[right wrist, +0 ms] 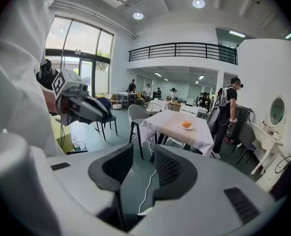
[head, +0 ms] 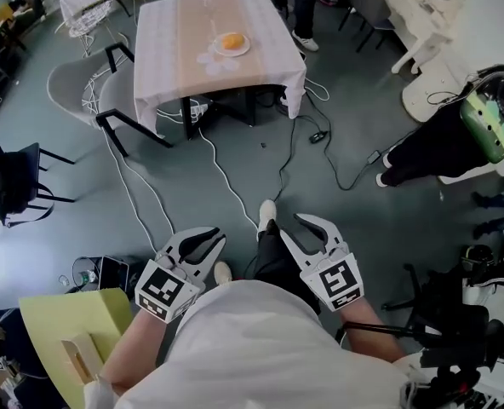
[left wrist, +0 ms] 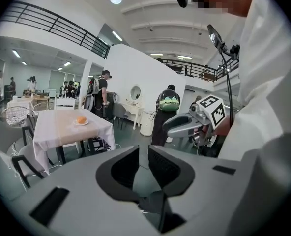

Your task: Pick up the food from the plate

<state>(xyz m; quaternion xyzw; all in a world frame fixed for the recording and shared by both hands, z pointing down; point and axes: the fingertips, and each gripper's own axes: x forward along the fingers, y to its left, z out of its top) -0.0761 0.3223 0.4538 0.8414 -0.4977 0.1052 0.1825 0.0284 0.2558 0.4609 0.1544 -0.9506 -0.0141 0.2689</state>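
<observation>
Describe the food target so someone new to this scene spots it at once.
Find the square table with the white cloth and beige centre stripe, ahead of the person. Toward its right side in the head view sits a small white plate. The food is the round orange lump on it, the only bright colour on that cloth.

One table (head: pixel 163 49); on it one plate (head: pixel 244 48), one food item (head: pixel 231 41); well apart from it one left gripper (head: pixel 208 240), one right gripper (head: pixel 291 227)
</observation>
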